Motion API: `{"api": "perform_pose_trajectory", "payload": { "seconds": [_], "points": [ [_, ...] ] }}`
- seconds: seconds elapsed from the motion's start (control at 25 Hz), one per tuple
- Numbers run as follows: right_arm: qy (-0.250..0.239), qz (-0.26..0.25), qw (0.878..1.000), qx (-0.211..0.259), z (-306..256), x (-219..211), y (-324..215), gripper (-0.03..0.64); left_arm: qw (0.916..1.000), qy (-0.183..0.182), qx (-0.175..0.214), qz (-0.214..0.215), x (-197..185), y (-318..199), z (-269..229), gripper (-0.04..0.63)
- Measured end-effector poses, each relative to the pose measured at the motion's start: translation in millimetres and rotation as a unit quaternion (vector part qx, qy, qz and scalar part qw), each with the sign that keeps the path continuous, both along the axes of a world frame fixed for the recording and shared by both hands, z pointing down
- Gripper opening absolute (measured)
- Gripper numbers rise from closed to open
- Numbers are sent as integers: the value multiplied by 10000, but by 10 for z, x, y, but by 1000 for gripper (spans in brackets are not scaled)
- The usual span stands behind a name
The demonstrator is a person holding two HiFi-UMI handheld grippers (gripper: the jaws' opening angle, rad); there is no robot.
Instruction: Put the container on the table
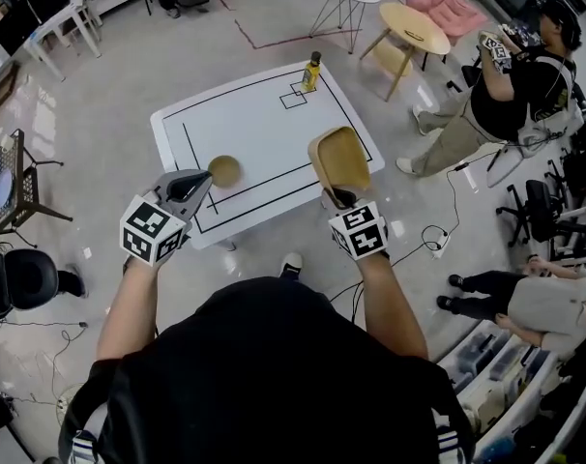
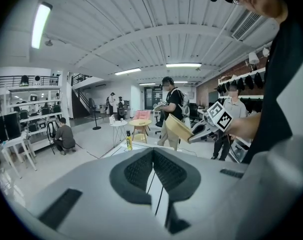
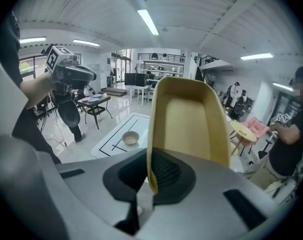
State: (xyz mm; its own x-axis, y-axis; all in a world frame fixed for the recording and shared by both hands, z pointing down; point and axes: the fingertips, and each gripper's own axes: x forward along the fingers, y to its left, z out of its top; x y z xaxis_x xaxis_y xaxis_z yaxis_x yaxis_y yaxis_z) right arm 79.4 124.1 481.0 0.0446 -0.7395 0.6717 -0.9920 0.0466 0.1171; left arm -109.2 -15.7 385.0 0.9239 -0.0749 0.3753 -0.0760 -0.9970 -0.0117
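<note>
White table (image 1: 254,133) below, container (image 1: 339,158) clamped in right tool (image 1: 334,197)

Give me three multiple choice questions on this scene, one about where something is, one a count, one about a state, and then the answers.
1. Where is the small round tan bowl?
A. on the floor
B. on the white low table with black lines
C. on a chair

2. How many things rest on that table?
A. two
B. four
C. none

3. What is the state of the right gripper?
A. open and empty
B. shut on the bowl
C. shut on the tan rectangular container

Answers:
1 B, the head view shows the bowl inside the table's black lines.
2 A, only the bowl and a yellow bottle stand there; the container is held in the air.
3 C, the right gripper view shows its fingers pinching the container's wall.
</note>
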Motion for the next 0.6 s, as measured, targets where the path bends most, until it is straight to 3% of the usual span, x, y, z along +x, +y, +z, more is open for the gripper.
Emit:
{"api": "perform_pose_trajectory", "payload": {
  "seconds": [0.6],
  "points": [
    [-129,-353,9992,-116,203,477,-299,9,9994,-199,100,-271,487,-196,133,8]
  ]
}}
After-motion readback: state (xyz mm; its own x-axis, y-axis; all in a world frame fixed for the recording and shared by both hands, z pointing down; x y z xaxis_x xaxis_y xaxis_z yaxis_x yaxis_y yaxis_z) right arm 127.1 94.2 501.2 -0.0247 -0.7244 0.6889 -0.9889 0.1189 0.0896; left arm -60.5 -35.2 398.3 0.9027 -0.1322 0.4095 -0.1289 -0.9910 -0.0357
